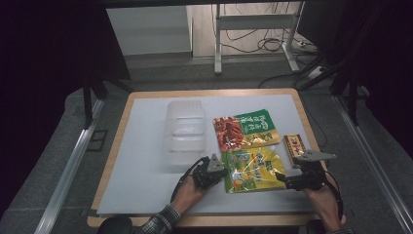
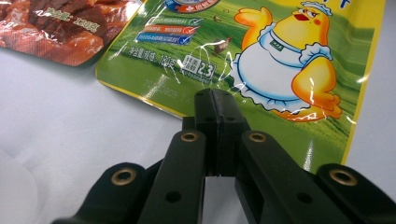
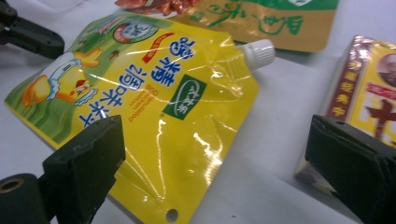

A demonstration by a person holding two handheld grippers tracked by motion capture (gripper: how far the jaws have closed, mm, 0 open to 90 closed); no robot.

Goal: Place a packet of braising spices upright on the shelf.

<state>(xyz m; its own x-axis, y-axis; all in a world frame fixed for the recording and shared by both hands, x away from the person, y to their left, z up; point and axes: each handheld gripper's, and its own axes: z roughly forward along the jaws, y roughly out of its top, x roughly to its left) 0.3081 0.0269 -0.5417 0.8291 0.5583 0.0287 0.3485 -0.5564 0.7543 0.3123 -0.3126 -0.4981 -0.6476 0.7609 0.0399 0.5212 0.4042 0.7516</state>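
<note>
The left gripper (image 2: pixel 215 100) has its jaws pressed together; the right gripper (image 3: pixel 215 154) holds its jaws wide apart.

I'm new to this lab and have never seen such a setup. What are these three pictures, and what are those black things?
A person sits at a table with hand-held tongs in each hand. One camera looks down from above; the other two ride on the tongs.

On the table lie a yellow spouted pouch, a red-and-green snack bag, a small flat packet and a clear plastic box.

The left tongs are shut on the pouch's edge. The right tongs stand open, their jaws either side of the pouch's corner, gripping nothing.
</note>
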